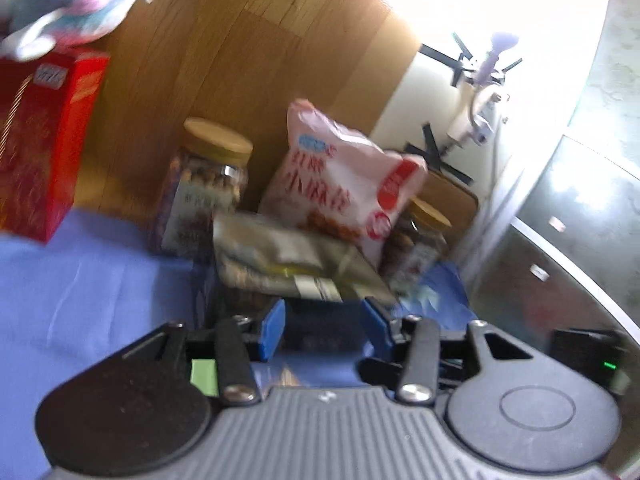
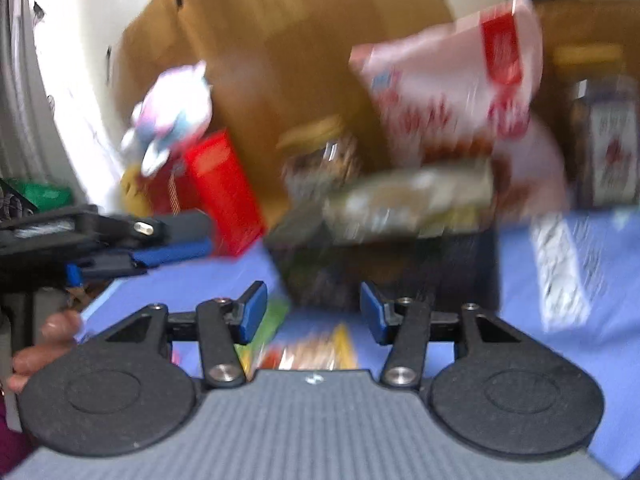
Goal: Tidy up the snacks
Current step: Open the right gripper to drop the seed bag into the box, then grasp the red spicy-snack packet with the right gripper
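We see our left gripper point(image 1: 324, 320) with its blue pads spread wide and nothing between them, poised just short of a flat olive-green packet point(image 1: 292, 258) that lies on top of a dark box point(image 1: 240, 300). Behind the packet a pink snack bag point(image 1: 344, 184) leans upright against the wooden panel point(image 1: 240, 60), and a jar with a tan lid point(image 1: 208, 188) stands to its left. A second, smaller jar point(image 1: 420, 240) sits to the right of the bag, partly hidden by it. Everything rests on a blue cloth point(image 1: 80, 280). Farther left a red carton point(image 1: 44, 140) stands upright with a pastel plush toy point(image 1: 72, 0) on top.

From the right wrist view our right gripper point(image 2: 314, 312) is likewise open wide and empty, with the blue cloth point(image 2: 560, 360) beneath it. The picture is badly smeared by motion, so the details are soft, but the olive-green packet point(image 2: 408, 204) appears to lie straight ahead on the dark box point(image 2: 380, 272), with the pink snack bag point(image 2: 452, 96) rising behind it. A colourful wrapper point(image 2: 312, 352) (red, yellow and green, too blurred to read) lies on the cloth between the pads and the gripper body. The left gripper point(image 2: 172, 252) enters from the left edge of this view, near the red carton point(image 2: 224, 192), and a hand point(image 2: 44, 344) shows at the lower left.
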### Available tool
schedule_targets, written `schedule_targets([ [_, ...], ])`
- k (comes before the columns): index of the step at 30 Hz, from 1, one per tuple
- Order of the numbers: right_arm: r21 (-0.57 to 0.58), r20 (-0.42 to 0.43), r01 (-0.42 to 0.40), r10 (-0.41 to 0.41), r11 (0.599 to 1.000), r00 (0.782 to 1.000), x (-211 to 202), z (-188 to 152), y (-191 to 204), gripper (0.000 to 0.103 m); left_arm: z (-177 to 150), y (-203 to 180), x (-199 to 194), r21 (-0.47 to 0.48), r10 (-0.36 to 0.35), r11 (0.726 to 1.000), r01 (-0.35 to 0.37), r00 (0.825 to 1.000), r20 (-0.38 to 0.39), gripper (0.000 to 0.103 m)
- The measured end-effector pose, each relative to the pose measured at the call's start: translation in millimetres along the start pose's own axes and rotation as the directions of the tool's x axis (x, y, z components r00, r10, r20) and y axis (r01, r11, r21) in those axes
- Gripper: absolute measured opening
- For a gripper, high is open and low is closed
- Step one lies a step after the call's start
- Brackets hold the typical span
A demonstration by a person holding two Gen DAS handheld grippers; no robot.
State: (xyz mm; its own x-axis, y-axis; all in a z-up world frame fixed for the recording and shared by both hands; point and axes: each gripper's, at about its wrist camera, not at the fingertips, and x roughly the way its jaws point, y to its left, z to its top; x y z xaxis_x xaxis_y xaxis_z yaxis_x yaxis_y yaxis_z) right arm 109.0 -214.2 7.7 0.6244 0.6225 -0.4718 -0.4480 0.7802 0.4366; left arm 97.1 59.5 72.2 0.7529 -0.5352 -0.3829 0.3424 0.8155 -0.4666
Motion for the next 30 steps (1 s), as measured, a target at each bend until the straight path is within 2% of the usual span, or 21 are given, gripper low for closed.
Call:
schedule_targets([
  [4,-0.028,-0.109,0.021,-0.024,0.999,0.994,9,-28,8,0.055,-36,-5,-11,0.002,0.028,1.0,-0.028,0.995,-0.091,0.043],
  [6,-0.014,-0.146,0.013,-0.015,1.0,0.989,11,-37,12,0.051,-50,-8,-8,0.031,0.08,0.997,-0.077,0.989,-0.127,0.044],
  [7,-0.015,-0.147,0.023,-0.025,1.0,0.989,11,-41,15,0.039,-55,-8,-5,0.04,0.109,0.994,-0.104,0.983,-0.147,0.044],
  [9,0.0,-0.148,0.031,-0.031,1.0,0.988,5,-44,18,0.028,-64,-7,0,0.048,0.148,0.989,-0.141,0.972,-0.181,0.044],
  [10,0.014,-0.143,0.03,-0.027,0.999,0.989,1,-46,19,0.012,-68,-6,3,0.048,0.159,0.987,-0.153,0.968,-0.192,0.044],
  [13,0.044,-0.133,0.023,-0.017,0.999,0.991,-12,-51,19,0.009,-77,-6,6,0.046,0.155,0.988,-0.149,0.964,-0.216,0.045],
  [16,0.056,-0.127,0.017,-0.01,0.998,0.992,-25,-60,25,0.009,-85,-16,3,0.087,0.144,0.988,-0.128,0.967,-0.209,0.045],
  [18,0.065,-0.119,0.025,-0.017,0.998,0.993,-32,-67,28,0.012,-88,-25,3,0.088,0.093,0.993,-0.075,0.97,-0.225,0.045],
  [21,0.094,-0.09,0.06,-0.052,0.994,0.995,-44,-76,28,0.014,-92,-36,7,0.109,0.071,0.993,-0.043,0.963,-0.262,0.046],
  [24,0.133,-0.091,0.066,-0.054,0.989,0.994,-49,-79,22,0.015,-87,-39,0,0.135,0.101,0.988,-0.073,0.971,-0.215,0.049],
  [27,0.174,-0.092,0.043,-0.028,0.984,0.995,-51,-80,18,0.016,-76,-27,-9,0.111,0.142,0.986,-0.124,0.975,-0.169,0.058],
  [29,0.198,-0.092,0.029,-0.011,0.98,0.996,-48,-78,16,0.026,-71,-18,-9,0.095,0.18,0.981,-0.167,0.971,-0.158,0.058],
  [30,0.203,-0.093,0.024,-0.005,0.979,0.996,-45,-77,15,0.034,-69,-11,-6,0.082,0.198,0.979,-0.187,0.966,-0.164,0.058],
])
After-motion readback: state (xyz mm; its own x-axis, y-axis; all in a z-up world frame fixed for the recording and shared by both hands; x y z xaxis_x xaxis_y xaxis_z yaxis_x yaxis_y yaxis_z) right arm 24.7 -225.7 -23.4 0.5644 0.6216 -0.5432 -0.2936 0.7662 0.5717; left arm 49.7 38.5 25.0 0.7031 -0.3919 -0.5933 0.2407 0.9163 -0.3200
